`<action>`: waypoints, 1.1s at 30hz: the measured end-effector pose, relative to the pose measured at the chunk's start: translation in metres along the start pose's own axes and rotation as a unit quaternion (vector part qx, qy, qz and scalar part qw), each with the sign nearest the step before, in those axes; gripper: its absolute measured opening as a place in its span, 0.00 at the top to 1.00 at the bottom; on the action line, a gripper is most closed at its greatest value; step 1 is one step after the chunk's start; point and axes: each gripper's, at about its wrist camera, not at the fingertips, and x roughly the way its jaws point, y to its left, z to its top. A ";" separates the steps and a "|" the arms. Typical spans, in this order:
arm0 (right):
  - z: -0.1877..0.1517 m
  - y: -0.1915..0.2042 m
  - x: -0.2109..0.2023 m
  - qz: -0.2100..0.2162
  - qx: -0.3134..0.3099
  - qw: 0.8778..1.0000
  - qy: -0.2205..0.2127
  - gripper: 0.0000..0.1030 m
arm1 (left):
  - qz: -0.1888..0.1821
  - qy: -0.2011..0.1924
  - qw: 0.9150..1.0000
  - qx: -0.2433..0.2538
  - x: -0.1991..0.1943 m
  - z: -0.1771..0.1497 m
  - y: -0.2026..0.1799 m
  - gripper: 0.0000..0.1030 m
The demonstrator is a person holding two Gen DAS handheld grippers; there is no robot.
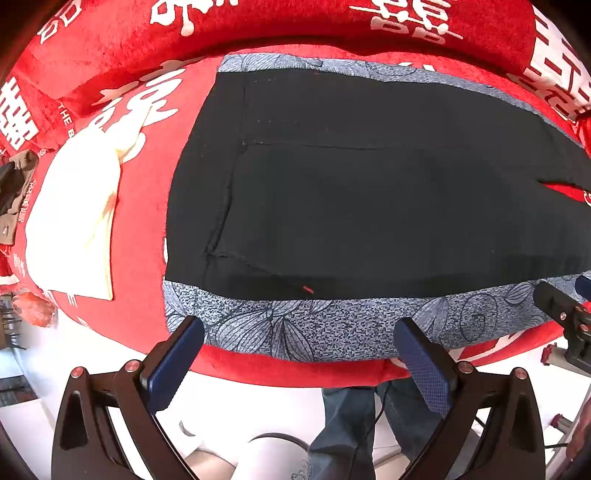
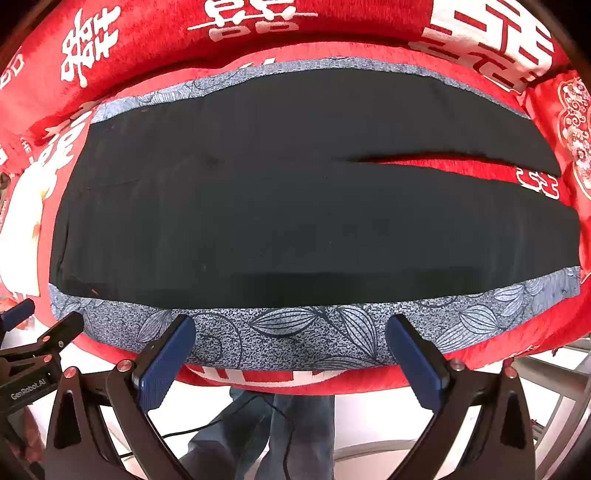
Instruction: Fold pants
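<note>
Black pants (image 1: 369, 192) lie flat and spread out on a grey leaf-patterned cloth (image 1: 295, 325), waistband to the left, legs running right. In the right wrist view the pants (image 2: 295, 221) show a narrow split between the two legs at the right. My left gripper (image 1: 299, 332) is open and empty, hovering above the near edge of the cloth by the waist end. My right gripper (image 2: 290, 328) is open and empty, above the near cloth edge at the pants' middle. Each gripper shows at the side of the other's view.
The cloth lies on a red plush cover with white characters (image 1: 122, 206), raised cushions behind (image 2: 258, 22). A cream folded cloth (image 1: 74, 221) lies left of the pants. The person's jeans legs (image 2: 288, 435) and a cable stand at the near edge on white floor.
</note>
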 end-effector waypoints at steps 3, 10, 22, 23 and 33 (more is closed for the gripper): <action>0.001 0.001 0.000 -0.001 -0.002 1.000 0.000 0.00 | 0.000 0.000 1.000 0.000 0.000 0.001 -0.001 0.00; 0.000 0.002 0.001 0.001 -0.003 1.000 0.001 0.00 | 0.001 0.005 1.000 -0.006 0.002 0.001 -0.002 0.00; -0.007 0.004 0.002 0.004 -0.004 1.000 0.004 0.00 | 0.003 0.006 1.000 -0.010 0.003 -0.001 -0.003 0.00; -0.008 0.004 0.001 0.004 -0.004 1.000 0.004 0.00 | 0.003 0.006 1.000 -0.010 0.003 -0.002 -0.002 0.00; -0.012 0.007 0.002 0.006 -0.005 1.000 0.007 0.00 | 0.002 0.008 1.000 -0.013 0.006 -0.006 0.001 0.00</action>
